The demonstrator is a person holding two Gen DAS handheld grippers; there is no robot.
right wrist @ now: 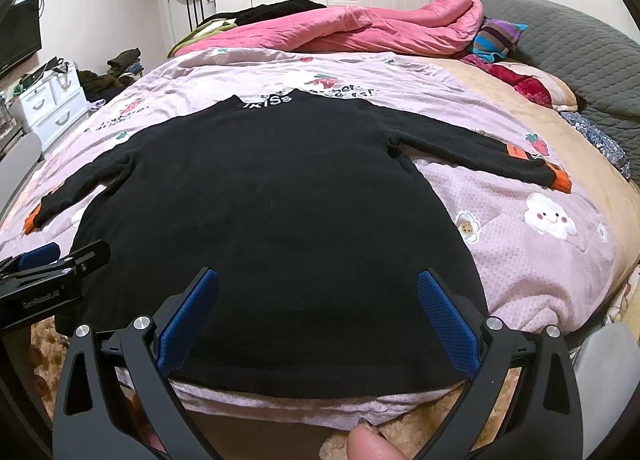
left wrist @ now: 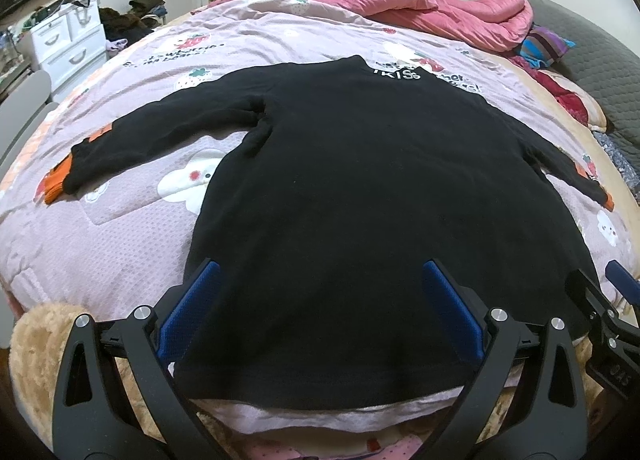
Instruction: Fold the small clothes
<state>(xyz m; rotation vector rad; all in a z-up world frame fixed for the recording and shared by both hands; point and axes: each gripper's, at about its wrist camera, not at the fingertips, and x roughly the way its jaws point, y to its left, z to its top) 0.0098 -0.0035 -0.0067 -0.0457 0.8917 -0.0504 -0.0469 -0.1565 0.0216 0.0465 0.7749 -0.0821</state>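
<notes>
A small black long-sleeved top lies flat on the lilac quilt, collar away from me, both sleeves spread out with orange cuffs. My left gripper hangs open over the hem's left part, blue pads wide apart and nothing between them. My right gripper is open over the hem's right part, also holding nothing. Each gripper shows at the edge of the other's view: the right gripper, the left gripper. A fingertip shows at the bottom of the right wrist view.
A lilac strawberry-print quilt covers the bed. A pink duvet and grey pillow lie at the far side with striped cloth. White drawers and clothes piles stand left of the bed. A tan fleece blanket edges the near side.
</notes>
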